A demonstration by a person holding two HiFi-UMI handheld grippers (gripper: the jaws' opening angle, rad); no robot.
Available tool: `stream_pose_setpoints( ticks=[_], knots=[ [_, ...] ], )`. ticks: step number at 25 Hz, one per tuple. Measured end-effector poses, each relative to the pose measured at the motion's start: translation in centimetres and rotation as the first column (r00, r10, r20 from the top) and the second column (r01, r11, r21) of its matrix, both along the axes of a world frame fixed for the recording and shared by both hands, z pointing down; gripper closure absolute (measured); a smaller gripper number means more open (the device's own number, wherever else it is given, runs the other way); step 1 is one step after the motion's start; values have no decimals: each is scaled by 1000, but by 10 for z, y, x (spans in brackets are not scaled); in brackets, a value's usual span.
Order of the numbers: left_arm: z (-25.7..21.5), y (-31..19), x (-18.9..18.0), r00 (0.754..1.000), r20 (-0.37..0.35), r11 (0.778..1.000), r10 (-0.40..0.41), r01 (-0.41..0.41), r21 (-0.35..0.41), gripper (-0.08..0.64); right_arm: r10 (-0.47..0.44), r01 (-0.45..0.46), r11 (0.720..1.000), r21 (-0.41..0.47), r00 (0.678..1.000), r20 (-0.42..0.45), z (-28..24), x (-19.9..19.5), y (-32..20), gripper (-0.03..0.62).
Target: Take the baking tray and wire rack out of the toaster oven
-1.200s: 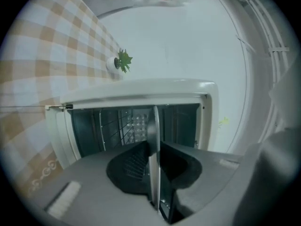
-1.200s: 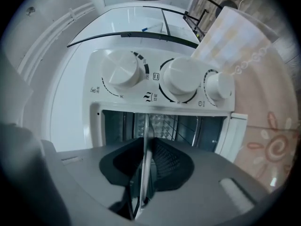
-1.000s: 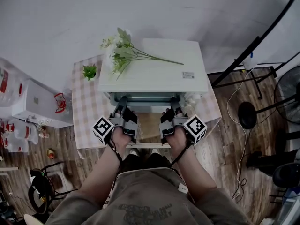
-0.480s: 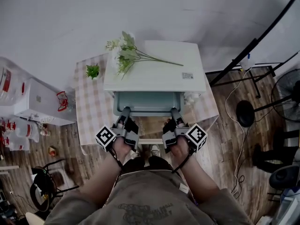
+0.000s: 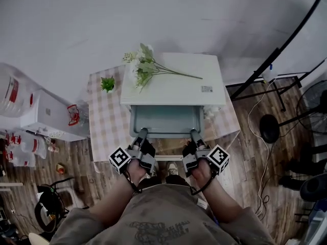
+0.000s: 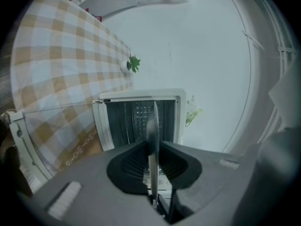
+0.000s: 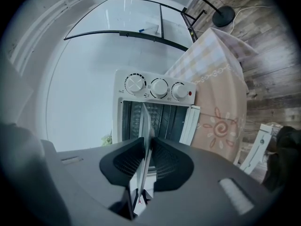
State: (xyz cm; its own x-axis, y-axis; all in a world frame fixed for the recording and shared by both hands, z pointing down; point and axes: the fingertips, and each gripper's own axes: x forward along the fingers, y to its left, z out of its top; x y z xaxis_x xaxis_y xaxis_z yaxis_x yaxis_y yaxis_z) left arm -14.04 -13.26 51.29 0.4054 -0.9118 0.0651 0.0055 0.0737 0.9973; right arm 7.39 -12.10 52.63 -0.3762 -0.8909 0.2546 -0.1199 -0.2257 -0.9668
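Near the front edge of the bench (image 5: 104, 121), draped in a beige-and-white checked cloth, the head view shows a flat, matt grey rectangular metal baking tray (image 5: 166, 120) jutting level from the mouth of a white box-shaped toaster oven (image 5: 173, 80). The left tongs (image 5: 142, 133) and the right tongs (image 5: 194, 133) each pinch a near corner of the tray. The oven's top hides the tray's far edge, so I cannot tell whether it is clear of the oven. A spray of white artificial flowers (image 5: 145, 65) lies on that top.

From the left gripper view, the left tongs (image 6: 152, 144) are clamped on the tray (image 6: 153, 121), seen edge-on as a thin bright strip between ribbed black pads. Behind it the oven (image 6: 141, 94) gapes dark. Thin bars show inside, but I cannot tell whether they are the wire rack.

From the right gripper view, the right tongs (image 7: 147, 143) likewise grip the tray's (image 7: 145, 121) thin edge. Three round white knobs (image 7: 159, 87) line the oven's (image 7: 146, 85) panel.
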Motion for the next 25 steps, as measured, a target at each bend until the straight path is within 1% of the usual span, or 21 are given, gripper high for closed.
stream_pose_setpoints(
  ticks=[6, 10, 15, 23, 25],
  knots=[
    [-5, 16, 0, 999, -26, 1000, 22, -22, 0, 497, 41, -41, 999, -11, 999, -1, -3, 0, 18, 512],
    [-8, 22, 0, 999, -31, 999, 44, -44, 5, 497, 61, -61, 998, -9, 998, 4, -8, -1, 25, 512],
    [-12, 28, -3, 997, -35, 997, 72, -72, 9, 495, 111, -111, 994, -17, 994, 11, -10, -2, 37, 512],
    [-12, 39, -6, 994, -47, 995, 95, -95, -4, 495, 121, -121, 993, -14, 993, 2, -15, -8, 52, 512],
    [-10, 42, -8, 994, -47, 995, 96, -97, -13, 495, 124, -124, 992, -26, 992, -2, -13, -10, 57, 512]
  ],
)
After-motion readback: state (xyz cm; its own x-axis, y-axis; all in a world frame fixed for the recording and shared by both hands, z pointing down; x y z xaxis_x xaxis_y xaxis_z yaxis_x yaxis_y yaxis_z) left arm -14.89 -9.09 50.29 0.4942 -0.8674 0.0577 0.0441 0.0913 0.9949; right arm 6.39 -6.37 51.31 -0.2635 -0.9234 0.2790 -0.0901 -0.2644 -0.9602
